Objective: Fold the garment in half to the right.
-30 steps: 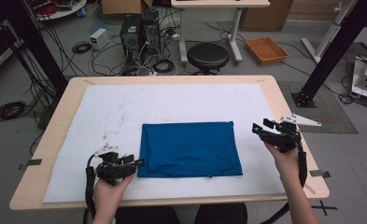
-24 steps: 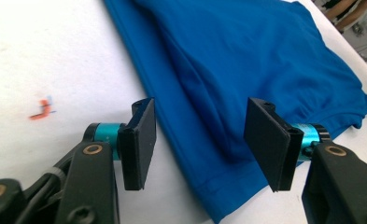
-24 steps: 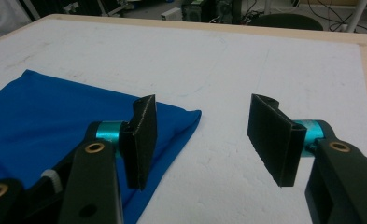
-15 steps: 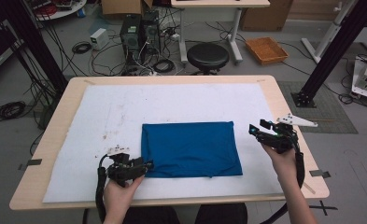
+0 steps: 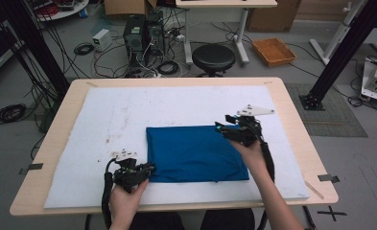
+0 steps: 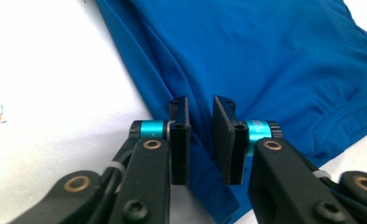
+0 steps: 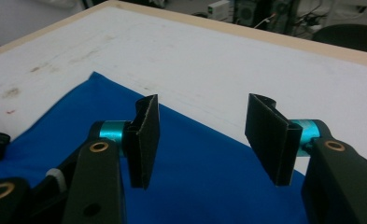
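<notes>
A blue folded cloth (image 5: 195, 153) lies flat on the white mat, near the table's front middle. My left gripper (image 5: 149, 169) sits at the cloth's near left corner. In the left gripper view its jaws (image 6: 201, 126) stand a narrow gap apart, with the cloth's folded left edge (image 6: 197, 140) running through that gap. My right gripper (image 5: 223, 128) is over the cloth's far right corner. In the right gripper view it (image 7: 200, 128) is wide open just above the blue cloth (image 7: 209, 177), with nothing between its fingers.
The white mat (image 5: 104, 120) covers most of the wooden table (image 5: 291, 110) and has a few small stains. Behind the table stand a black stool (image 5: 216, 57), computer towers (image 5: 143, 33), cables and an orange tray (image 5: 274, 50).
My left gripper has slid right to the cloth's near left corner. My right gripper has moved left from beside the cloth to over its far right corner.
</notes>
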### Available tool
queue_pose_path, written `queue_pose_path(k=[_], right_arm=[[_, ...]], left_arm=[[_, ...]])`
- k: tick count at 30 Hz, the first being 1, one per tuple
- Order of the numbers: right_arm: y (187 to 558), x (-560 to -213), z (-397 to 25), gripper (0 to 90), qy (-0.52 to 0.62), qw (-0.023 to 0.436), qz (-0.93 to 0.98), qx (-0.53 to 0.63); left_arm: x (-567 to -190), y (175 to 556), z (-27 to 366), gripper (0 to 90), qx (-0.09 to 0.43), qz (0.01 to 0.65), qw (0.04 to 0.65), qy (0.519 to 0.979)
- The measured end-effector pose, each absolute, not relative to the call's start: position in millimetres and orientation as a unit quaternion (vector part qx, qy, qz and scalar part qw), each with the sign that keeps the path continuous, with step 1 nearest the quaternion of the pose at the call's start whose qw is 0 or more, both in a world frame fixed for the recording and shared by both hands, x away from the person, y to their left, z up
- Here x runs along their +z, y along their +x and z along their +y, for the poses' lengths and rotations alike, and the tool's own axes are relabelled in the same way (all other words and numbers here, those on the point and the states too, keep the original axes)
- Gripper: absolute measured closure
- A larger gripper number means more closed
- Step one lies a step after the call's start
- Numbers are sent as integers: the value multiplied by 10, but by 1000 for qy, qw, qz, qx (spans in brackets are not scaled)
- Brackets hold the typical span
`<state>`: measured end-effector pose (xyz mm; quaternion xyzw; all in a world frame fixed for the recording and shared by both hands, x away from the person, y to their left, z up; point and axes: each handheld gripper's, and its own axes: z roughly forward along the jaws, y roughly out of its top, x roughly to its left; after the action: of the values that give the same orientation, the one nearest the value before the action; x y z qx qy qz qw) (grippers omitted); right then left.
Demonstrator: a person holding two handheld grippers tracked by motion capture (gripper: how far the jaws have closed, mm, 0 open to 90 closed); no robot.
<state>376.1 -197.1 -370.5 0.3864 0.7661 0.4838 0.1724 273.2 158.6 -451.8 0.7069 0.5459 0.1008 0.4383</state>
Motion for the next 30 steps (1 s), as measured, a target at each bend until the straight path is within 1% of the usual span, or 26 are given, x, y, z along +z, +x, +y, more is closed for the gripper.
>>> queue_pose_path(k=[3, 8, 12, 15, 24, 28, 30], right_arm=[[3904, -3706, -1679, 460, 383, 153, 775, 480], [4108, -3743, -1174, 471, 372, 137, 792, 464], [4259, -3851, -777, 504, 370, 111, 803, 454], [4359, -3957, -482, 547, 375, 90, 812, 437], [4520, -4234, 299, 609, 368, 82, 844, 381], [4571, -4313, 471, 629, 371, 87, 851, 362], [4588, -4339, 510, 653, 373, 98, 853, 351]], left_arm=[[-4519, 2734, 1587, 823, 103, 544, 437, 709], [-4523, 2738, 1588, 841, 104, 545, 436, 709], [-4525, 2744, 1597, 844, 102, 544, 435, 710], [-4531, 2752, 1605, 846, 98, 546, 438, 707], [-4538, 2754, 1619, 847, 94, 546, 442, 706], [-4540, 2758, 1626, 846, 91, 545, 444, 706], [-4541, 2761, 1629, 846, 90, 544, 444, 706]])
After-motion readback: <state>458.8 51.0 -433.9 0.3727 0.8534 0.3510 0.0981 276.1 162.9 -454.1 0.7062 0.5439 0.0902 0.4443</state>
